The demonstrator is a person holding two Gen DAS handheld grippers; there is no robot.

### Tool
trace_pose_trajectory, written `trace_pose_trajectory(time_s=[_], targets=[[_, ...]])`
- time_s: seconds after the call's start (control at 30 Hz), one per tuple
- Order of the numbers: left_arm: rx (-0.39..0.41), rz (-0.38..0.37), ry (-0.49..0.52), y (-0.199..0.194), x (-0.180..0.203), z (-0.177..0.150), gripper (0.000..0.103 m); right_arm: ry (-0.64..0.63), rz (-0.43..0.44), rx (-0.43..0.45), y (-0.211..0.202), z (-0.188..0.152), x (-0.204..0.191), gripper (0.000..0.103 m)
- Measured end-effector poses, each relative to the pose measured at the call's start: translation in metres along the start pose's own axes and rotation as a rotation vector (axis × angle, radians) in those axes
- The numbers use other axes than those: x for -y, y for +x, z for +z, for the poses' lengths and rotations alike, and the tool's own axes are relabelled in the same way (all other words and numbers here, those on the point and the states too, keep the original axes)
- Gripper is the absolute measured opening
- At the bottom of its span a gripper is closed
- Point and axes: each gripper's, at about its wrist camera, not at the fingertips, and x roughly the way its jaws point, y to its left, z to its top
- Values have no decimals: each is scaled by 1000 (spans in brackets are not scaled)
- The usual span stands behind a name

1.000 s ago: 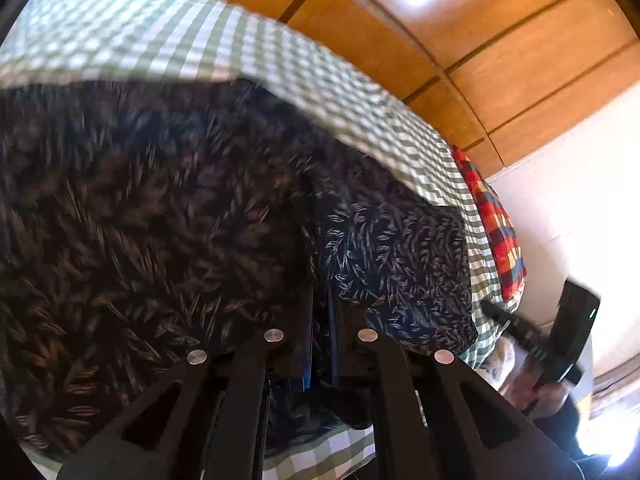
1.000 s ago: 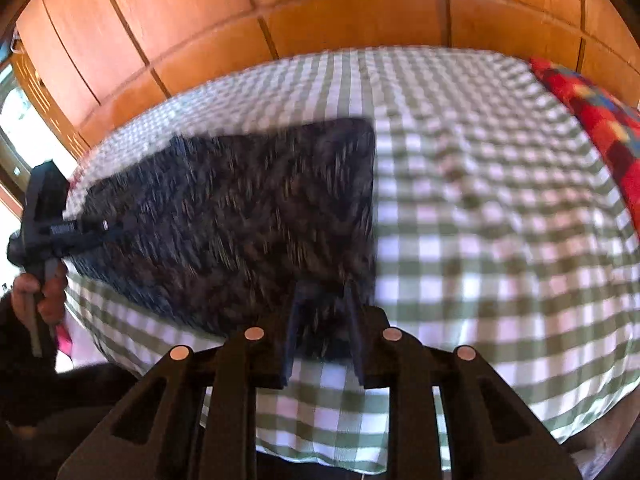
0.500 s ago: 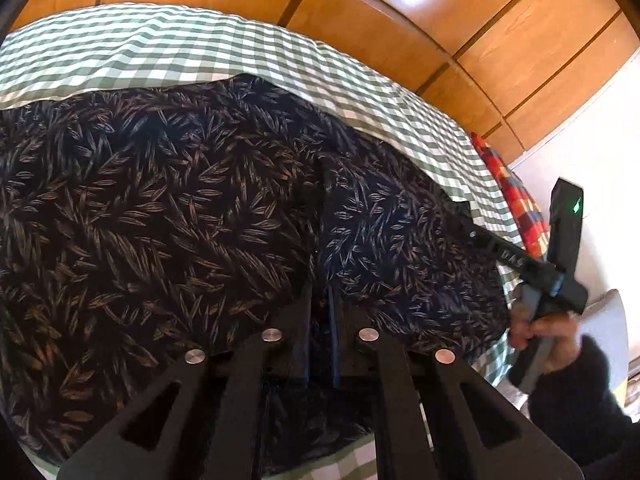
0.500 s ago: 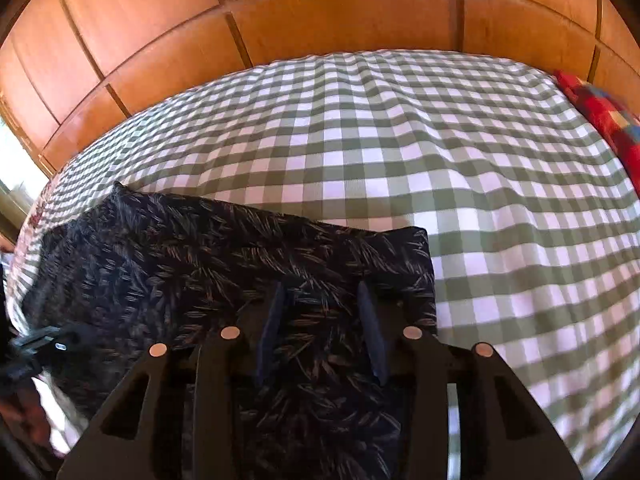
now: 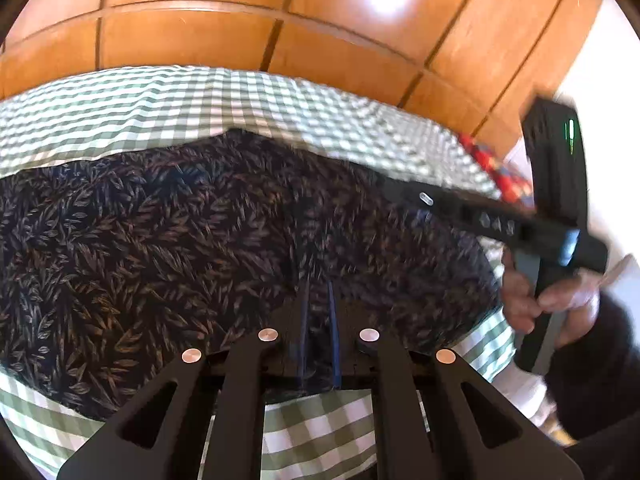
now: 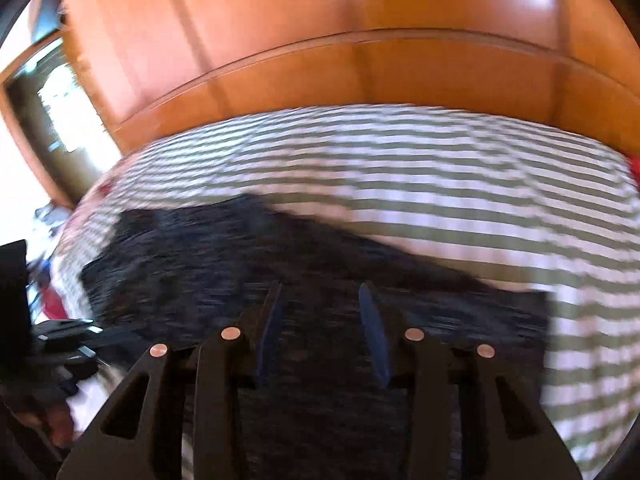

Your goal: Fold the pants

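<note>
The dark leaf-print pants [image 5: 180, 232] lie flat on the green checked bed cover [image 5: 160, 100]. My left gripper [image 5: 318, 288] sits low over their near edge, its jaws a narrow gap apart with cloth showing between them. In the left wrist view my right gripper [image 5: 384, 186] reaches over the right part of the pants, held by a hand [image 5: 552, 304]. In the blurred right wrist view the right gripper [image 6: 320, 292] is open above the pants [image 6: 280, 264], nothing between its fingers. The left gripper's body [image 6: 64, 330] shows at the left edge.
Wooden wall panels [image 5: 320, 32] stand behind the bed. A red plaid cloth [image 5: 504, 176] lies at the bed's right end. The checked bed cover [image 6: 440, 184] stretches beyond and right of the pants. A window or mirror [image 6: 52, 108] is at far left.
The right gripper has let go of the pants, opened, and lifted back. The left gripper's jaws have parted slightly. The folded pants have settled flat on the bed.
</note>
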Motion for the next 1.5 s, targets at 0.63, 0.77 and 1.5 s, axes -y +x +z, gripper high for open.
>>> trace_pose_trajectory(time_s=[0.63, 0.77, 1.5], targets=[[-69, 117, 17, 36, 4, -15, 7, 23, 36, -60, 68, -4, -1, 30], [-65, 127, 17, 32, 7, -18, 7, 43, 29, -59, 59, -3, -3, 31], [-32, 147, -42, 13, 0, -26, 8, -6, 80, -68, -32, -74, -22, 32]])
